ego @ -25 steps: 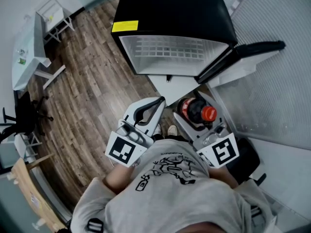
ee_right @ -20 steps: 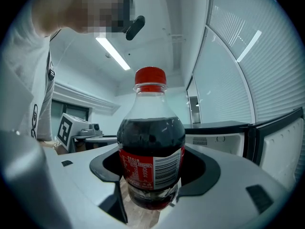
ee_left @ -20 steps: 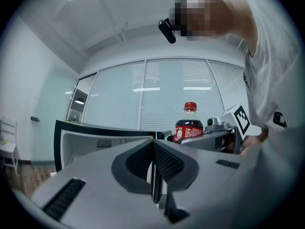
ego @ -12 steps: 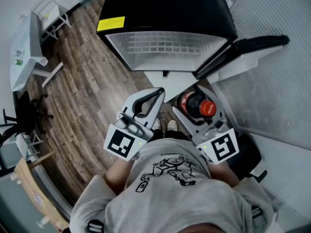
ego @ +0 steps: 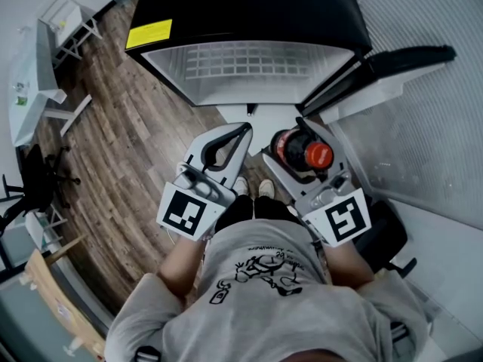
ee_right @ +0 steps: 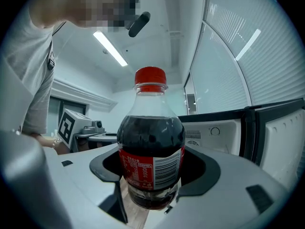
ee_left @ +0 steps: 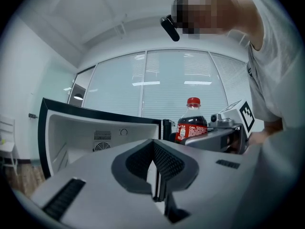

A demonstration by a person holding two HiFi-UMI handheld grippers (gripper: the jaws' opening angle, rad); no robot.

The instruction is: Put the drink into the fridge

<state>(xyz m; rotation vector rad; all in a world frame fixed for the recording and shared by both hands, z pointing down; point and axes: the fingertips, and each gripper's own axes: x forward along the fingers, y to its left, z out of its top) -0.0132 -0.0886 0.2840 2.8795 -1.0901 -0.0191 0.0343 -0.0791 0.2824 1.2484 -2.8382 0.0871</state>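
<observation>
right gripper (ego: 285, 139) gripping cola bottle (ego: 300, 149), left gripper (ego: 245, 133) closed empty, open black fridge (ego: 249, 10), wood floor (ego: 128, 138)

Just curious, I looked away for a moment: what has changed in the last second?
The person has moved closer to the fridge, bringing both grippers nearer its opening. The right gripper stays clamped on the bottle, the left gripper stays shut and empty, and the fridge door stays open.

This looks like an office. A black mini fridge (ego: 249, 21) stands open on a wood-plank floor (ego: 128, 149). Well to the fridge's left are a white counter (ego: 34, 74) and a black swivel chair (ego: 34, 183). Just right of the fridge runs a glass partition with blinds (ego: 430, 127), and ceiling strip lights (ee_right: 110, 48) hang overhead.
</observation>
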